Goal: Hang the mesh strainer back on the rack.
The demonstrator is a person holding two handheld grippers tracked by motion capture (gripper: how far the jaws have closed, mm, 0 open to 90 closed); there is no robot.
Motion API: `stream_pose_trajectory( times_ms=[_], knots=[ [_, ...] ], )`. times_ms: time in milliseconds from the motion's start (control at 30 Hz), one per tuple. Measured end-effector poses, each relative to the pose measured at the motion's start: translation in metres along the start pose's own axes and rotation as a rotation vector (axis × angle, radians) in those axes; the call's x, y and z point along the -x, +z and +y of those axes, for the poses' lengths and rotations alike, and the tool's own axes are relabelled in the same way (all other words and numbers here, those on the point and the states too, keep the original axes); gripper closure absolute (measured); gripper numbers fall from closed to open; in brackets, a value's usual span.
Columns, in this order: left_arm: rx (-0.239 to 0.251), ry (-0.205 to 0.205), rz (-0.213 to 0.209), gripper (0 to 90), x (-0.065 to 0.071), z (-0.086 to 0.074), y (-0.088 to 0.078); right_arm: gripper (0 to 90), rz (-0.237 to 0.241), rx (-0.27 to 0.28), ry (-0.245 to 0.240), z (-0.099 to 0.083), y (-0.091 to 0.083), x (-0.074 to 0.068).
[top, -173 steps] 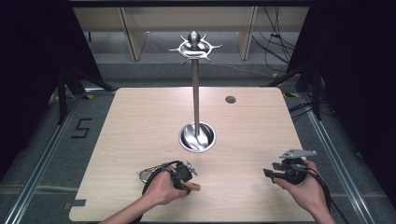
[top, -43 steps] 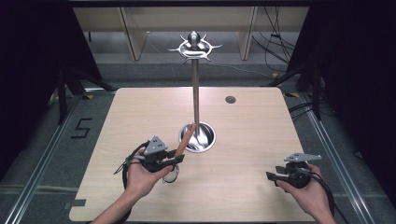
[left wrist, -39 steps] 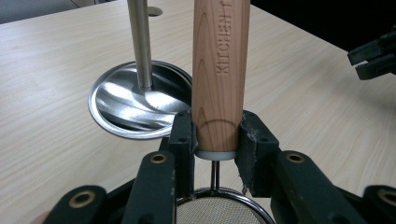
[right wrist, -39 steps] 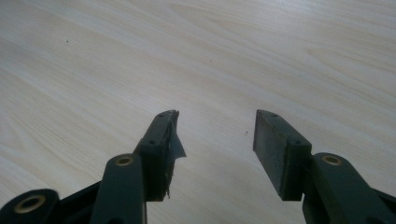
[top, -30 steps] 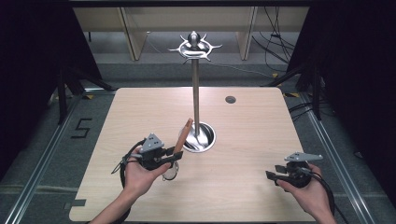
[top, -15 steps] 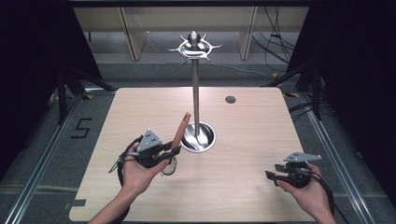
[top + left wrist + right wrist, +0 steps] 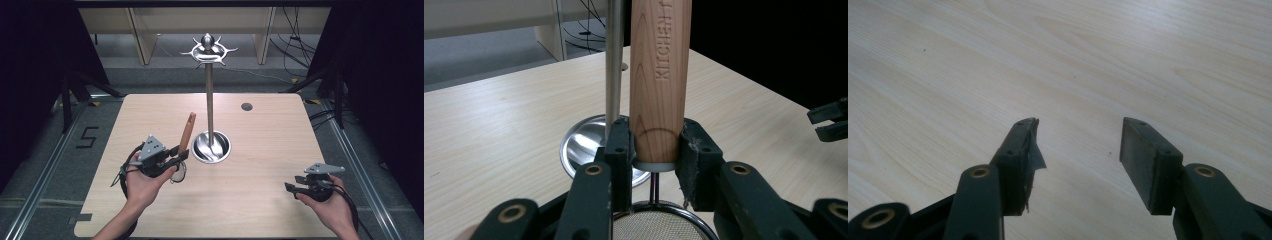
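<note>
A small strainer with a wooden handle point(image 7: 659, 75) is standing upright between the jaws of the left gripper point(image 7: 656, 145). The handle is pale reddish wood with visible grain and the stamped word "KITCHEN" running along it; a white collar and a thin wire are joining it to a round mesh bowl point(image 7: 656, 225) rimmed in metal, hanging just below the jaws. The pads are pressing on the handle's lower end from both sides. In the high view the strainer point(image 7: 187, 134) is rising, tilted slightly, just left of the steel stand point(image 7: 210, 100), whose dish-shaped base point(image 7: 212, 147) is resting on the wooden table point(image 7: 270, 140). Compared with the earliest frame, where the left hand was lying low on the table near its front edge, the strainer is now lifted and has been drifting leftward, away from the pole. The right gripper point(image 7: 1080, 150) is hovering over bare tabletop with its jaws apart, holding nothing.
</note>
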State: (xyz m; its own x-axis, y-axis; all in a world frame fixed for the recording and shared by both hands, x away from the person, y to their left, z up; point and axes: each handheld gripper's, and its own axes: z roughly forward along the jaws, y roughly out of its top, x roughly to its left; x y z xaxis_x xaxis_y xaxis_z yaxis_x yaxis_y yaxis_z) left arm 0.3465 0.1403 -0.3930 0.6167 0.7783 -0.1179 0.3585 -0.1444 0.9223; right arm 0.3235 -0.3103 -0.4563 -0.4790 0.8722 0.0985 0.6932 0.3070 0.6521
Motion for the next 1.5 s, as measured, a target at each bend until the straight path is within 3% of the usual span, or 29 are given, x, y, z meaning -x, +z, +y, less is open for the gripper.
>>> stream_pose_trajectory(
  times_ms=[133, 200, 300, 333, 367, 400, 467, 533, 567, 633, 700, 767, 833, 933, 967, 1067, 1167, 1200, 1333, 1500],
  knots=[
    [0.012, -0.005, 0.004, 68.7, 0.001, 0.002, -0.001, 50.3, 0.004, -0.003, 0.017, 0.0, 0.0, -0.002],
    [0.019, -0.005, 0.006, 68.7, 0.001, 0.006, -0.002, 50.5, -0.002, 0.011, -0.007, 0.001, -0.001, -0.001],
    [0.029, 0.0, 0.01, 68.7, 0.001, 0.01, -0.003, 50.5, -0.001, 0.014, -0.007, 0.001, 0.0, -0.001],
    [0.06, 0.052, 0.01, 68.7, -0.003, 0.012, -0.002, 50.5, -0.001, 0.012, -0.006, 0.001, 0.0, -0.001],
    [0.059, 0.054, 0.017, 68.7, -0.003, 0.013, -0.003, 50.5, 0.0, 0.01, -0.007, 0.001, 0.0, -0.001],
    [0.06, 0.051, 0.017, 68.7, -0.003, 0.014, -0.003, 50.5, -0.007, 0.021, -0.04, 0.0, 0.001, 0.001],
    [0.061, 0.049, 0.02, 68.7, -0.003, 0.016, -0.004, 50.4, -0.005, 0.016, -0.043, 0.0, 0.001, 0.001],
    [0.064, 0.035, 0.027, 68.7, -0.003, 0.017, -0.005, 50.4, 0.01, 0.029, -0.017, 0.001, 0.002, 0.0],
    [0.069, 0.038, 0.028, 68.7, -0.003, 0.018, -0.005, 50.4, 0.004, 0.026, -0.032, 0.001, 0.002, 0.0],
    [0.072, 0.032, 0.028, 68.7, -0.003, 0.019, -0.005, 50.4, 0.015, 0.012, 0.006, 0.002, 0.001, -0.003],
    [0.081, 0.014, 0.023, 68.7, -0.002, 0.022, -0.006, 50.3, 0.01, 0.029, -0.021, 0.003, 0.003, -0.001],
    [0.073, -0.001, 0.034, 68.7, 0.0, 0.022, -0.007, 50.3, 0.008, 0.032, -0.018, 0.003, 0.003, -0.001],
    [0.079, 0.004, 0.035, 68.7, 0.0, 0.024, -0.009, 50.3, 0.001, 0.053, -0.032, 0.003, 0.005, -0.001],
    [0.09, 0.01, 0.039, 68.7, 0.001, 0.027, -0.011, 50.0, 0.02, 0.019, -0.006, 0.005, 0.004, -0.004],
    [0.092, 0.011, 0.041, 68.7, 0.001, 0.028, -0.011, 50.0, 0.016, 0.048, -0.043, 0.005, 0.006, -0.002],
    [0.099, 0.011, 0.043, 68.7, 0.001, 0.03, -0.011, 50.0, 0.028, 0.034, -0.013, 0.006, 0.006, -0.004],
    [0.111, 0.0, 0.04, 68.8, 0.0, 0.034, -0.011, 50.0, 0.012, 0.049, -0.044, 0.006, 0.007, -0.002],
    [0.113, 0.002, 0.039, 68.8, 0.0, 0.035, -0.012, 50.0, 0.02, 0.034, -0.018, 0.007, 0.006, -0.004],
    [0.124, 0.003, 0.046, 68.8, -0.001, 0.038, -0.013, 49.8, 0.013, 0.048, -0.042, 0.006, 0.007, -0.003],
    [0.136, 0.0, 0.06, 68.8, -0.005, 0.041, -0.016, 49.8, 0.026, 0.026, -0.011, 0.007, 0.006, -0.005]
  ],
)
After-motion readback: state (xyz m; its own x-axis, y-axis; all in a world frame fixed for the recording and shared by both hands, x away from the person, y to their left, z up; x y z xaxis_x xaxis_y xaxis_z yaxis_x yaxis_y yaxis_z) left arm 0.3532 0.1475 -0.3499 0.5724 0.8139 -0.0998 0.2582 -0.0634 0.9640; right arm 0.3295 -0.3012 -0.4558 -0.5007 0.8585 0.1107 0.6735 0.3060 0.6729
